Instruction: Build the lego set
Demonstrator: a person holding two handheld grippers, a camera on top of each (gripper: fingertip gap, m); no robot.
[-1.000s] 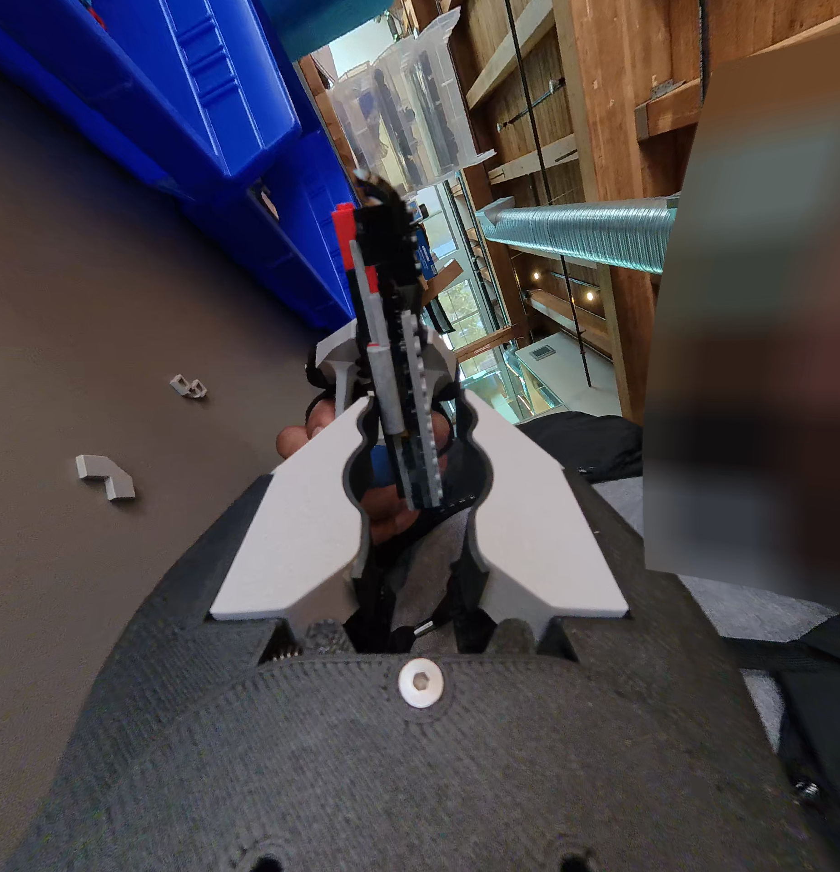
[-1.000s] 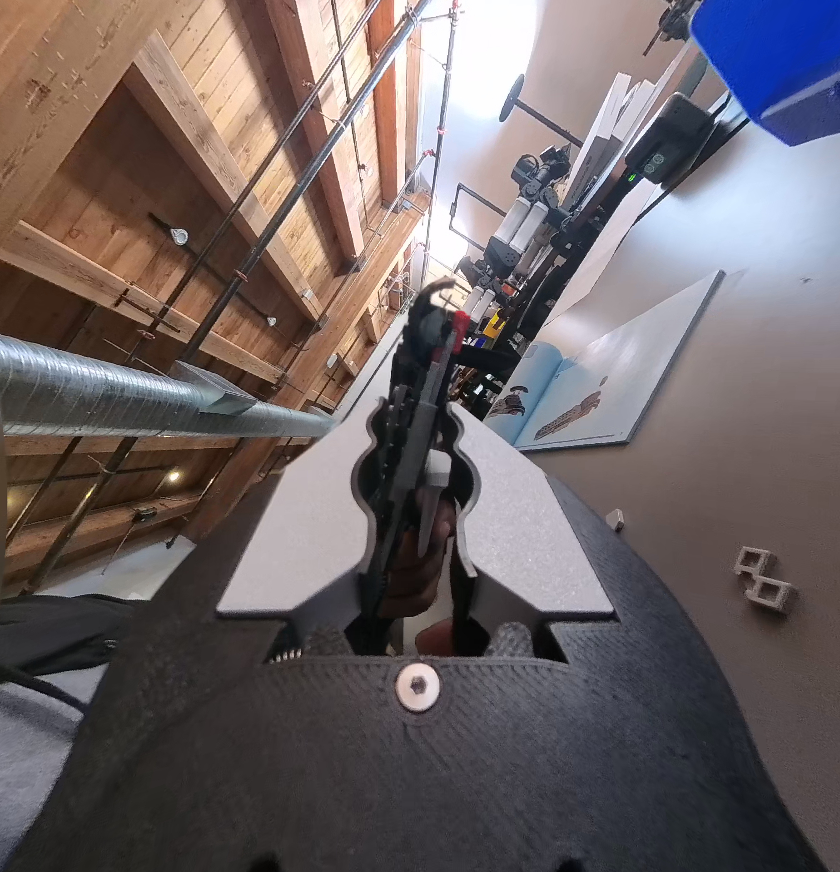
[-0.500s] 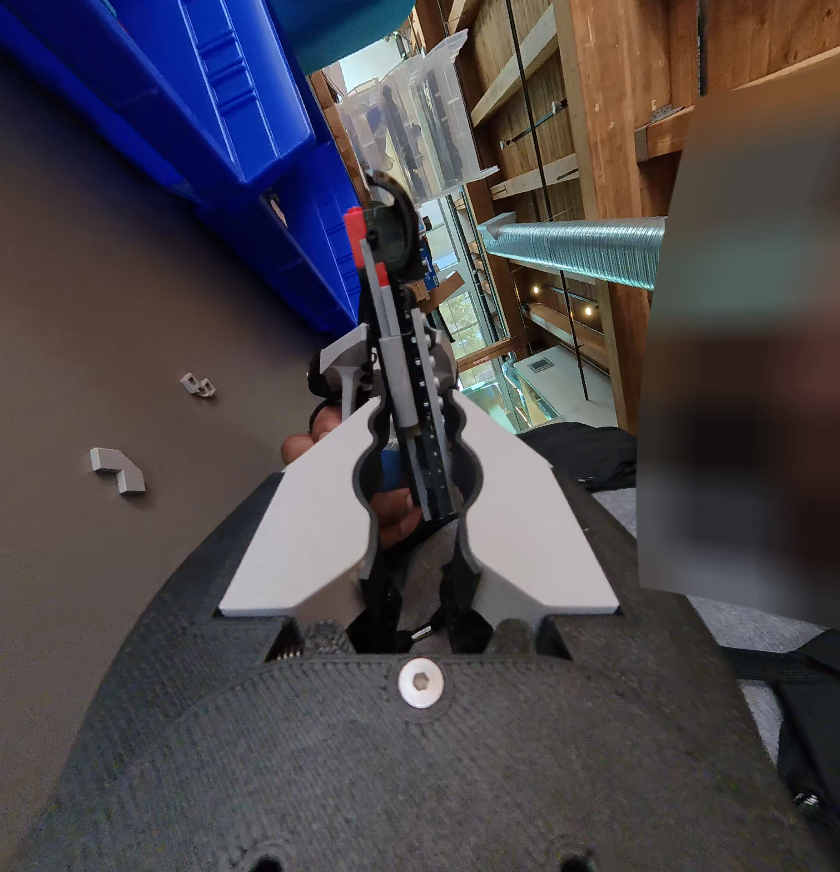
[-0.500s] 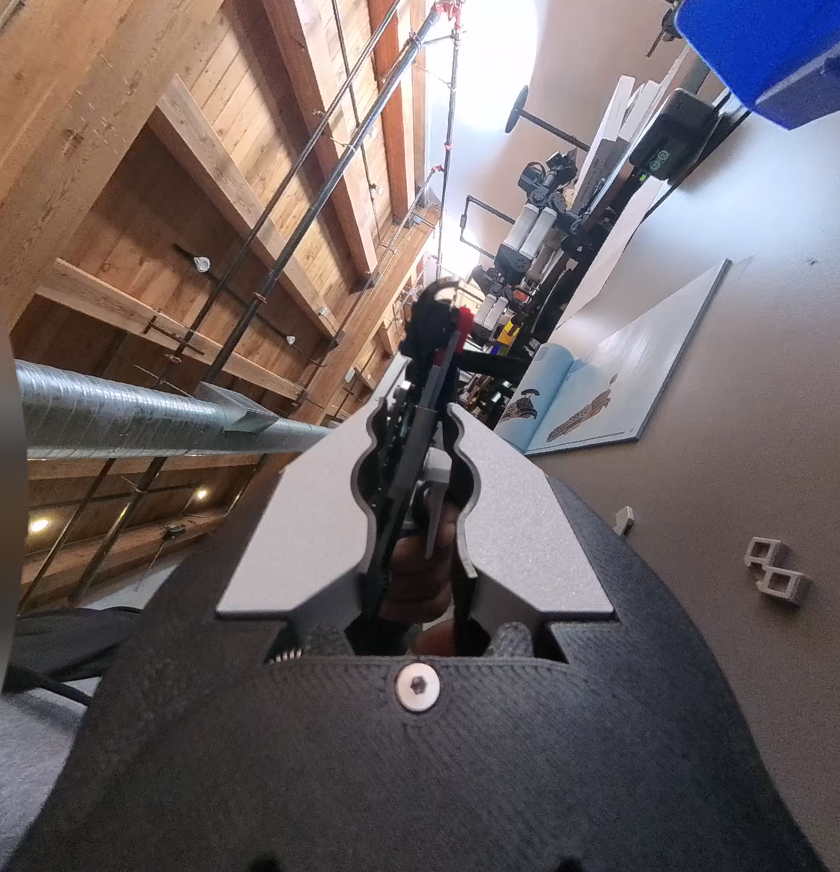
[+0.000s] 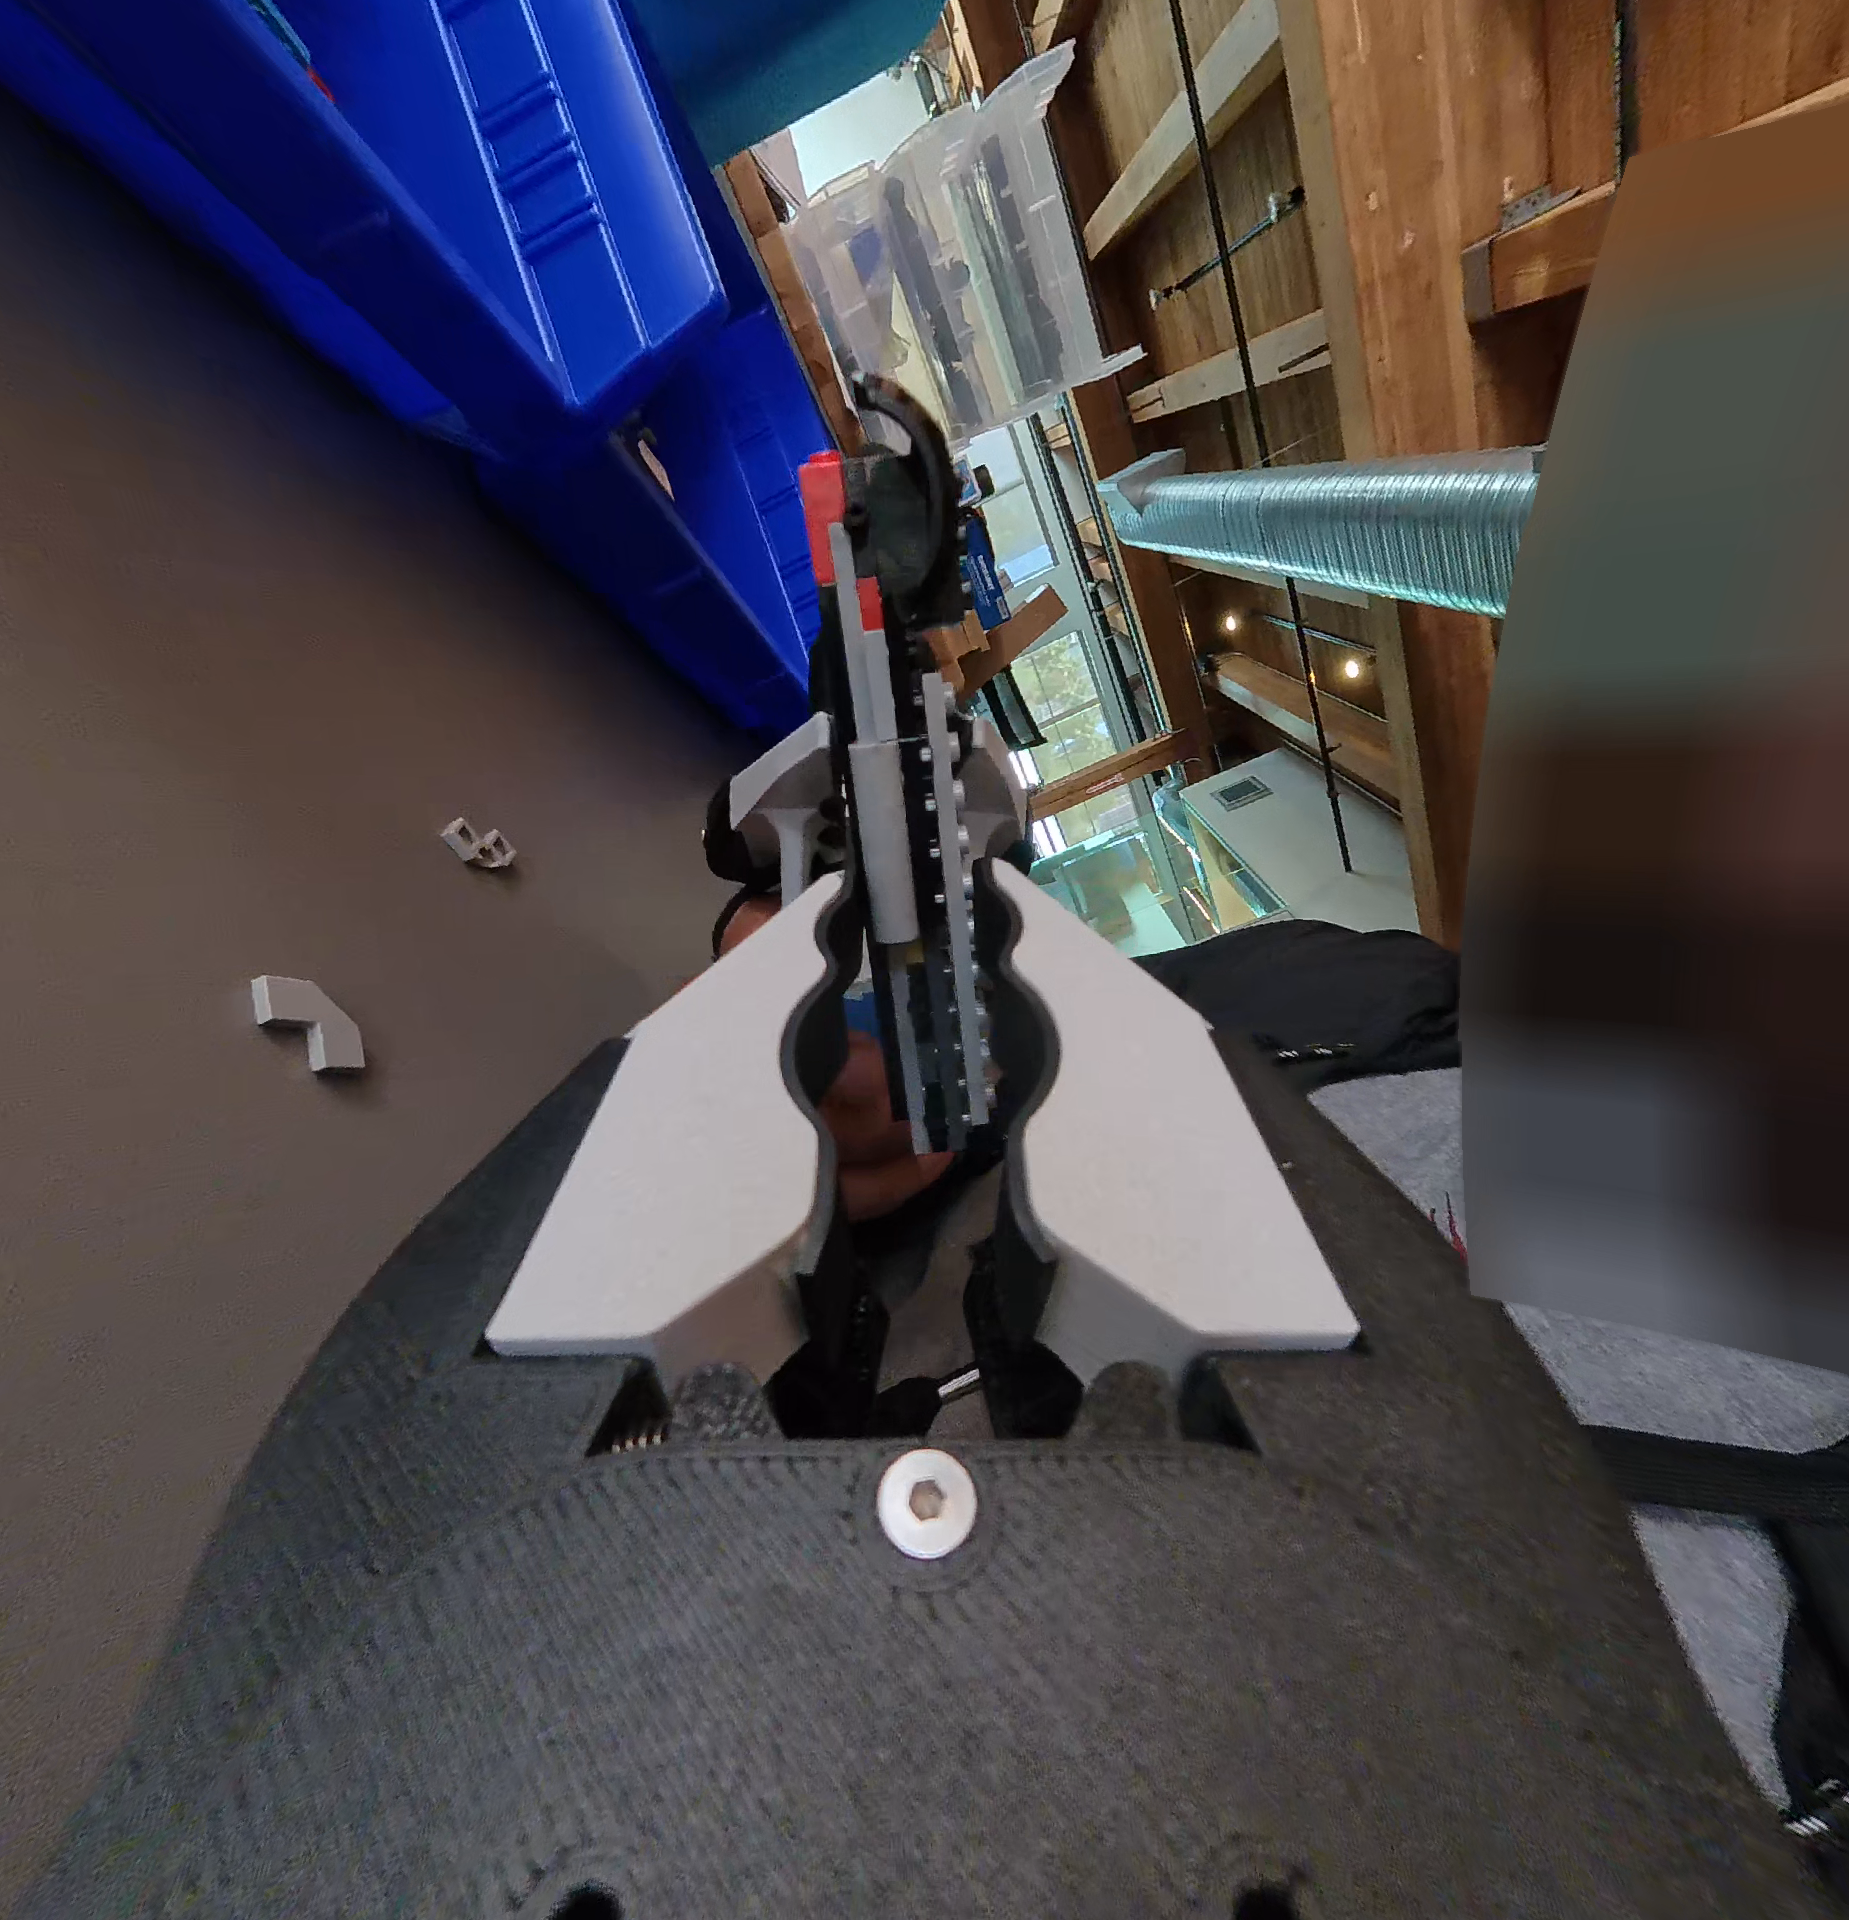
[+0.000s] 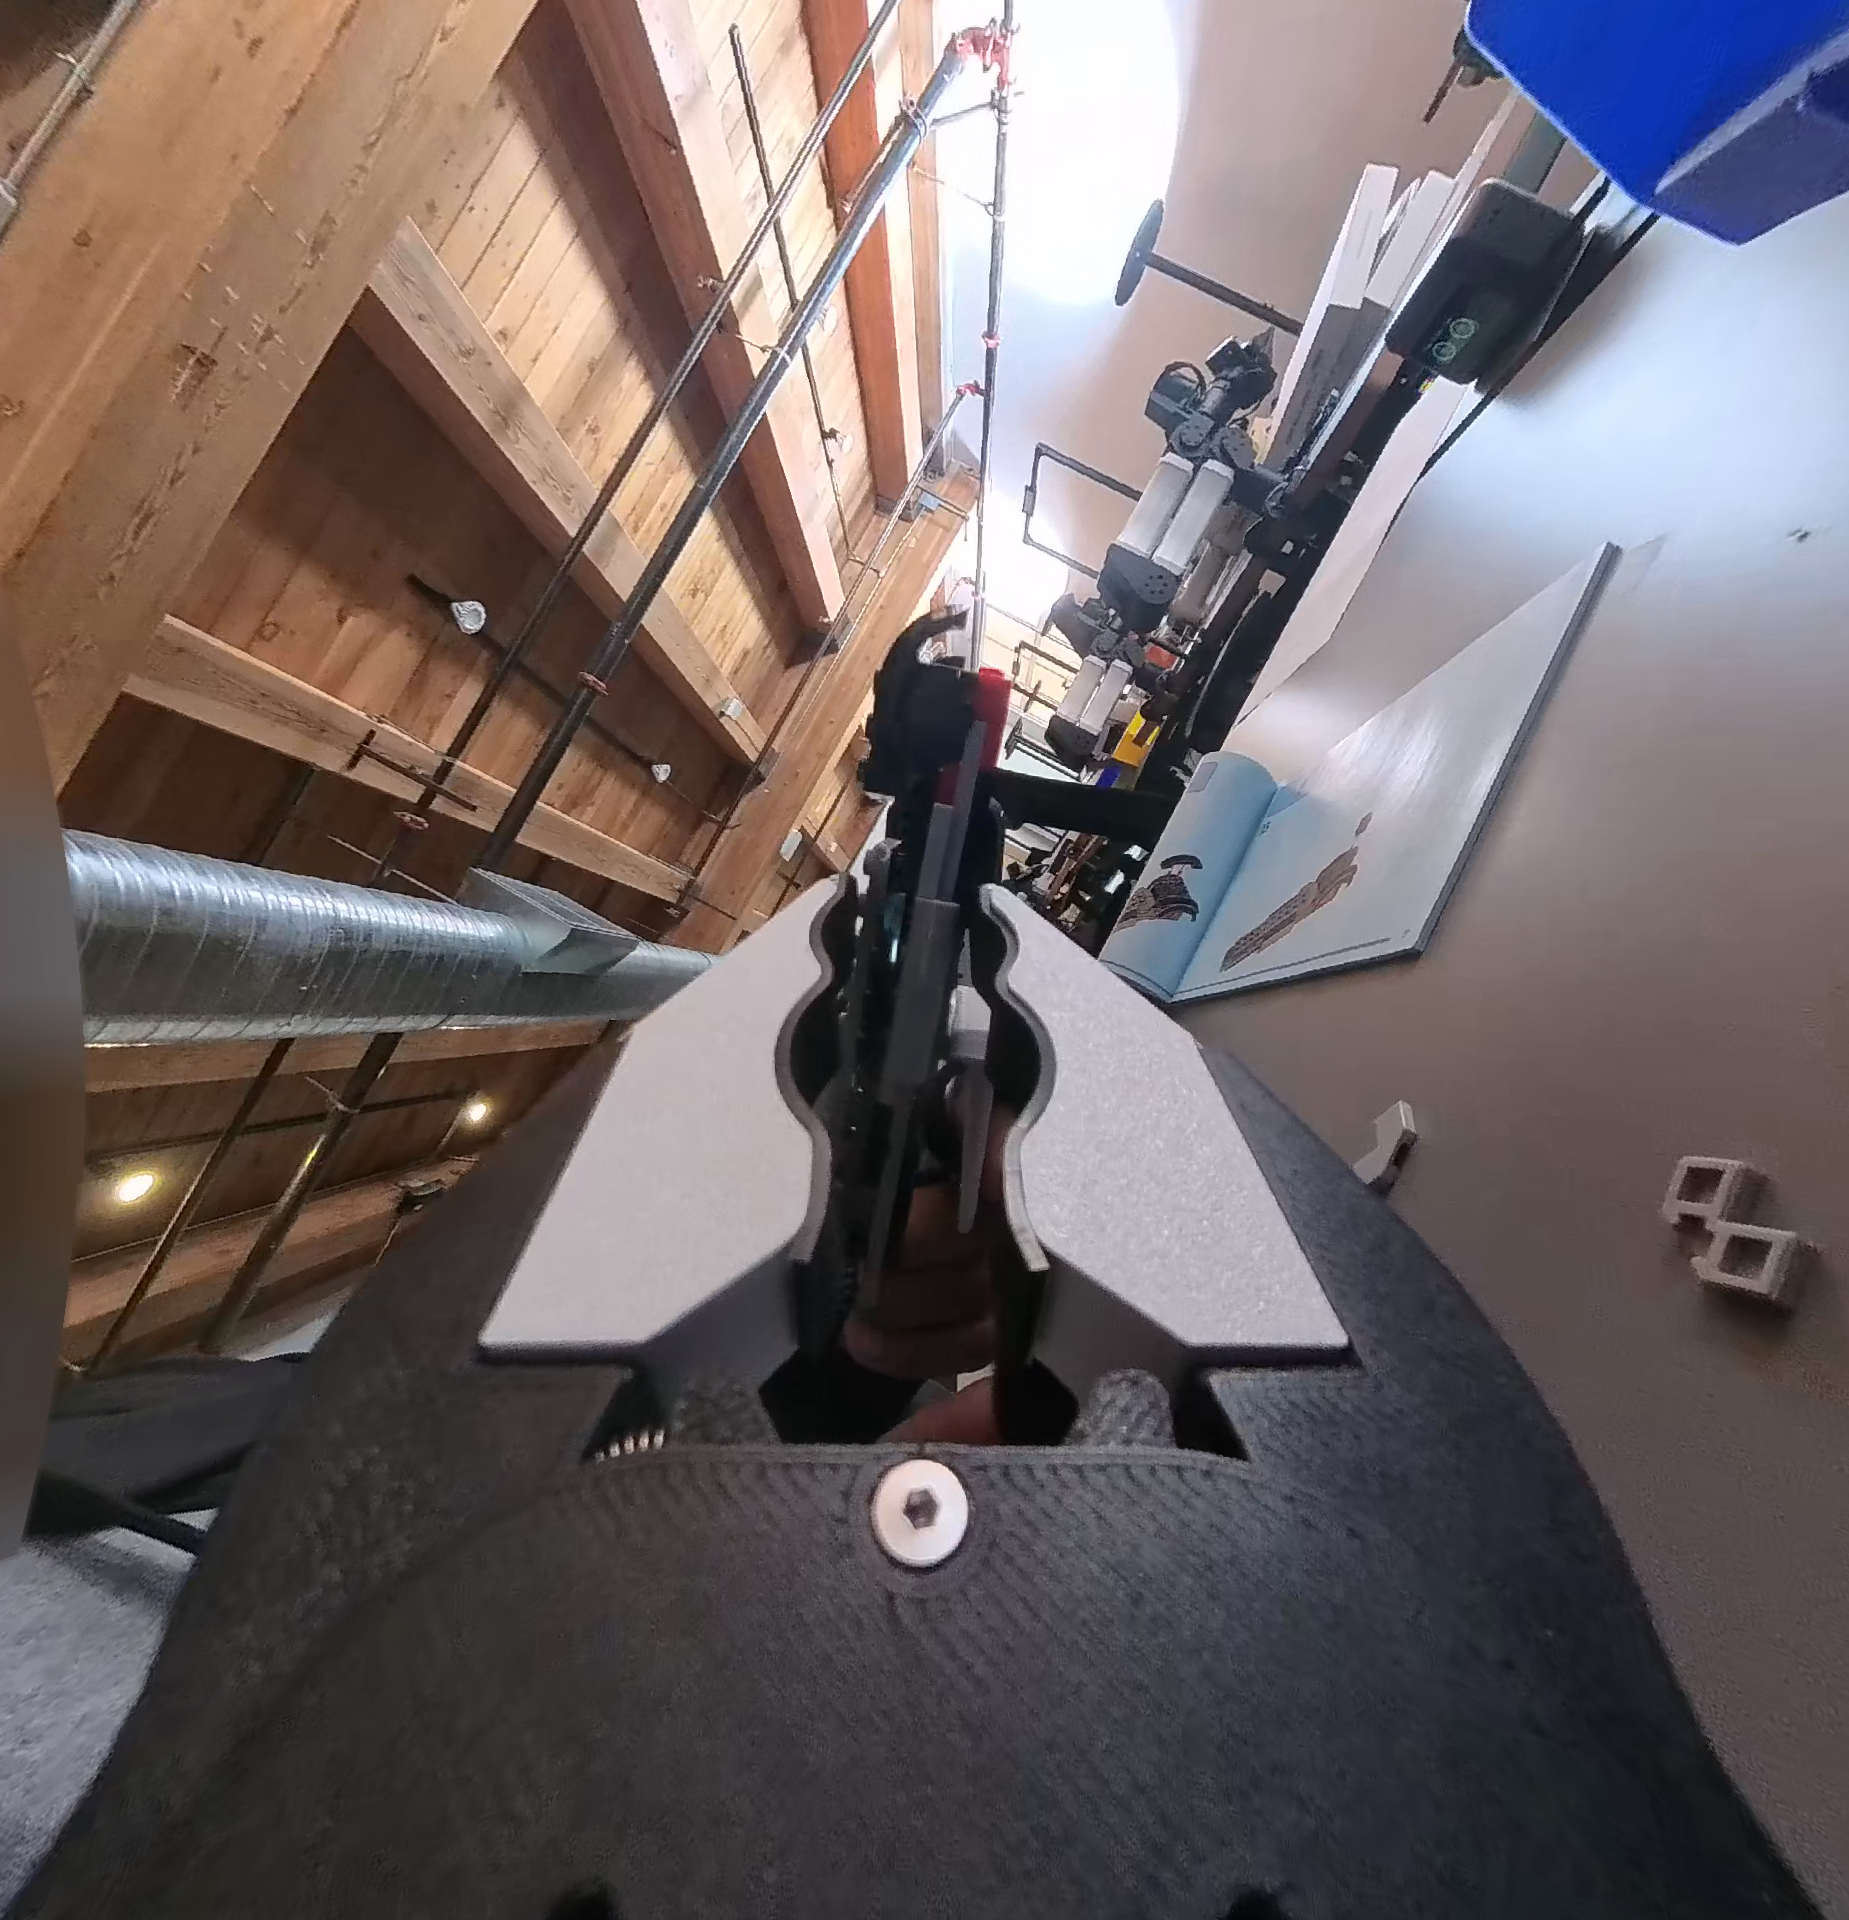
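Gripping a half-built lego model (image 5: 904, 831) from opposite sides, the left gripper (image 5: 920, 904) and right gripper (image 6: 912, 914) are both pinched on it, lifted clear of the brown table (image 5: 224, 727).

Loose grey pieces (image 5: 307, 1023) (image 6: 1730, 1231) are left unplaced beside an open instruction booklet (image 6: 1367, 842), so assembly is judged incomplete.

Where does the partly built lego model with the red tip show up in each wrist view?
Left wrist view: the lego model stands centre frame, clamped between the left gripper fingers.
Right wrist view: the same model sits centre frame, inside the right gripper.
Shared landmark: the ribbed silver duct.
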